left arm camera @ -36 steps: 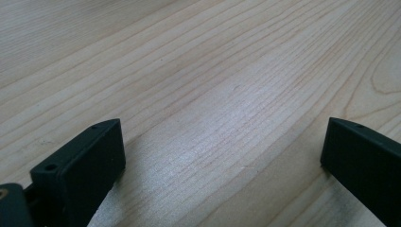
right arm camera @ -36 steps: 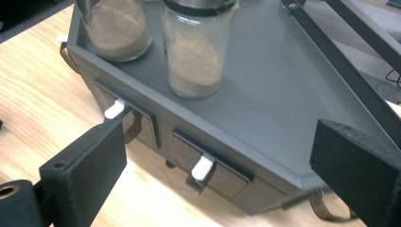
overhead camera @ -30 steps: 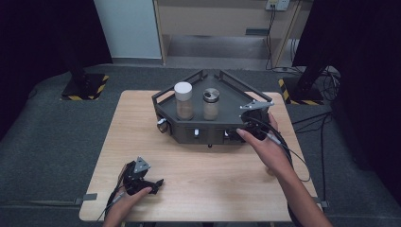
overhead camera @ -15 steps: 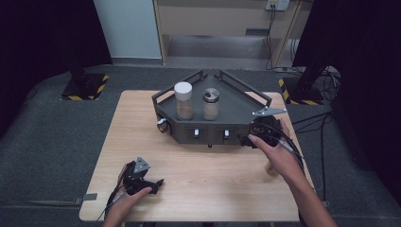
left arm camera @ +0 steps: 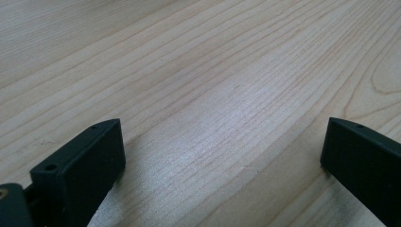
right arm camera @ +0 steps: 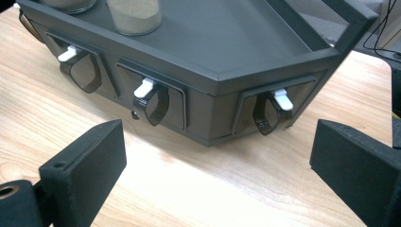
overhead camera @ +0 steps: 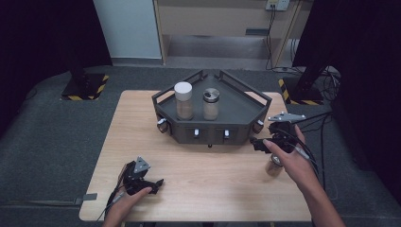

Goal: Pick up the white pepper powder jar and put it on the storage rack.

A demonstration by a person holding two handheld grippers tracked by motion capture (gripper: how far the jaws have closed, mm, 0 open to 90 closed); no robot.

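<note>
Here, the right gripper [overhead camera: 257, 142] is held at the right front corner of the rack [overhead camera: 236, 111], and its fingers [right arm camera: 82, 165] are spread wide with nothing between them. In the right gripper view the fingers are pointed at the rack's front wall, where three small white levers are seen: one [right arm camera: 144, 87] in the middle, one [right arm camera: 67, 53] farther left and one [right arm camera: 282, 99] on the angled corner face. The wall is near the fingers but is not touched by them. The bare table [right arm camera: 189, 189] lies under the gap.

A small jar [overhead camera: 274, 166] is stood on the table just under the right hand [overhead camera: 293, 158], partly hidden by it; whether the hand touches it cannot be told.

The left gripper [overhead camera: 153, 182] is rested low on the table near its front left corner, well apart from the rack. Its fingers [left arm camera: 85, 165] are likewise set wide apart, and only wood grain [left arm camera: 227, 94] is seen between them; nothing is gripped.

On the rack's tray two jars are stood side by side: a white-capped jar [overhead camera: 183, 100] on the left and a metal-capped jar [overhead camera: 211, 104] on the right, both upright and both part filled with a tan powder. They are kept well behind the front wall, so the rack's rim stands between them and the right gripper. Cables [overhead camera: 317, 142] are trailed from the right gripper off the table's right edge.
</note>
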